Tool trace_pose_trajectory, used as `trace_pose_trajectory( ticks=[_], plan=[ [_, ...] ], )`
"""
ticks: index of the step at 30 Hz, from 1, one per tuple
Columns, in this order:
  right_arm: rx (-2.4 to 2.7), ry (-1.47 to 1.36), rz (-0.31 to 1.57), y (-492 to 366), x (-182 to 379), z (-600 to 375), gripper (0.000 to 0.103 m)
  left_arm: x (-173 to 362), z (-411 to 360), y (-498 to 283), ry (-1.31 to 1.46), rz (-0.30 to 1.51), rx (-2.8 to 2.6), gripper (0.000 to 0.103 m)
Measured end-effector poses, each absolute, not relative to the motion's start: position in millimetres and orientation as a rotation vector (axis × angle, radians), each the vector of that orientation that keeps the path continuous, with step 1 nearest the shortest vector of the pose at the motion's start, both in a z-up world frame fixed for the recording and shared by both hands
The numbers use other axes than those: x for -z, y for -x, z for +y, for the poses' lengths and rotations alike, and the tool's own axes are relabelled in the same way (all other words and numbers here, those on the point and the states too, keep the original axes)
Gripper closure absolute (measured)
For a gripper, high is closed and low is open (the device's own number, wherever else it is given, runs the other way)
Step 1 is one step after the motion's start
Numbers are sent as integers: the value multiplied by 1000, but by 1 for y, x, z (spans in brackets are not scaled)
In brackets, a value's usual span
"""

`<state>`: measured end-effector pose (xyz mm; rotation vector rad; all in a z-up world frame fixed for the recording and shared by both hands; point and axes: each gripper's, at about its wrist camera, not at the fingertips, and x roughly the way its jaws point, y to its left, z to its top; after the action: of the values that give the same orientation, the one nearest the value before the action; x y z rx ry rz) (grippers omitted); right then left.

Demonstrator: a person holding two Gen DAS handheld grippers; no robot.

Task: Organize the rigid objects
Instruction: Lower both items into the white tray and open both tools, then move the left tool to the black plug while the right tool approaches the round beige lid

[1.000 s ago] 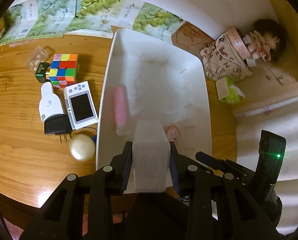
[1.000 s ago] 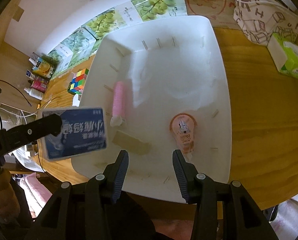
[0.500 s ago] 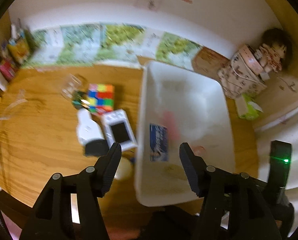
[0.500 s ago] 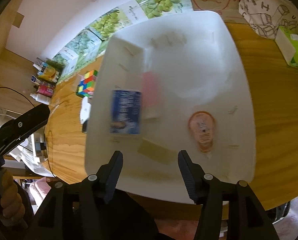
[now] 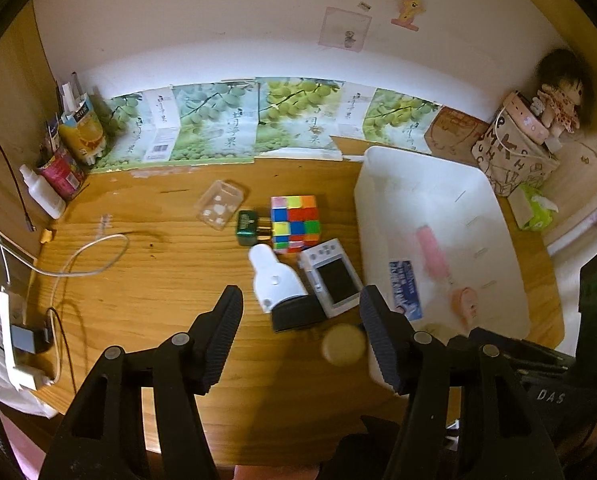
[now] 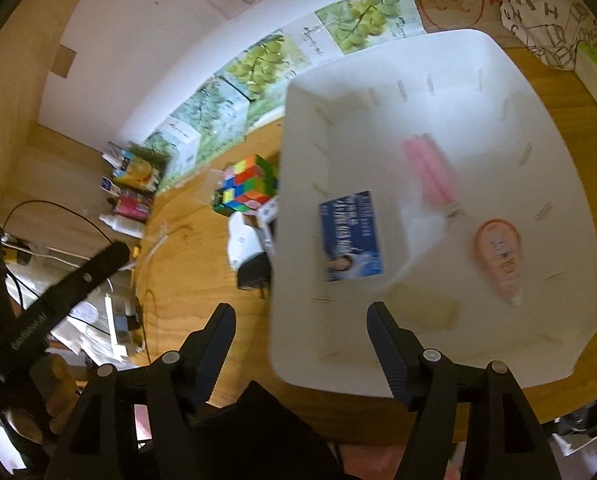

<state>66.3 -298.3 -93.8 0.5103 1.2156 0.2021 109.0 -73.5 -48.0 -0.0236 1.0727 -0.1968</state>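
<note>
Left gripper [image 5: 300, 334]: angled steeply down over the wooden table [image 5: 170, 272], jaws spread apart, nothing between the pads. Its fingers frame a cluster of loose items just left of the white bin [image 5: 498, 240]: white charger with black plug end [image 5: 278, 284], white handheld game console [image 5: 332, 278], colour cube [image 5: 294, 220] behind them, small green block [image 5: 247, 222] touching the cube's left side, clear plastic case [image 5: 220, 204] further back. A round gold compact [image 5: 343, 345] lies close to the right finger [image 5: 378, 344].

Right gripper [image 6: 300, 338]: also pitched downward, over the near-left corner of the bin [image 6: 558, 160]; jaws opening, nothing between them. Right finger sits over the bin's near rim, left finger over bare table.

Inside the bin, right wrist view: blue printed card box [image 6: 350, 236] flat near the left wall; pink tube [image 6: 430, 174] lying diagonally toward the middle; peach correction-tape dispenser [image 6: 498, 258] to the right, apart from the tube's tip; pale flat rectangular piece [image 6: 426, 310] near the front wall.

At the left edge of the right wrist view, the other gripper's black body [image 6: 58, 292] runs diagonally, with the person's hand [image 6: 58, 384] gripping its handle below
</note>
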Motion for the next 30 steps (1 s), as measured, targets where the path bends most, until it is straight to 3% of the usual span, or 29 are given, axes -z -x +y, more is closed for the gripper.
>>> trace_pose_trajectory(
  ticks=[6, 16, 30],
  plan=[
    [-184, -561, 1144, -55, 89, -269, 28, 50, -47, -109, -20, 1075, 247, 34],
    [-140, -544, 1029, -25, 86, -218, 28, 77, -21, -116, -112, 1154, 349, 34],
    [-61, -317, 844, 19, 116, -164, 28, 138, -32, -142, -18, 1413, 448, 31]
  ],
)
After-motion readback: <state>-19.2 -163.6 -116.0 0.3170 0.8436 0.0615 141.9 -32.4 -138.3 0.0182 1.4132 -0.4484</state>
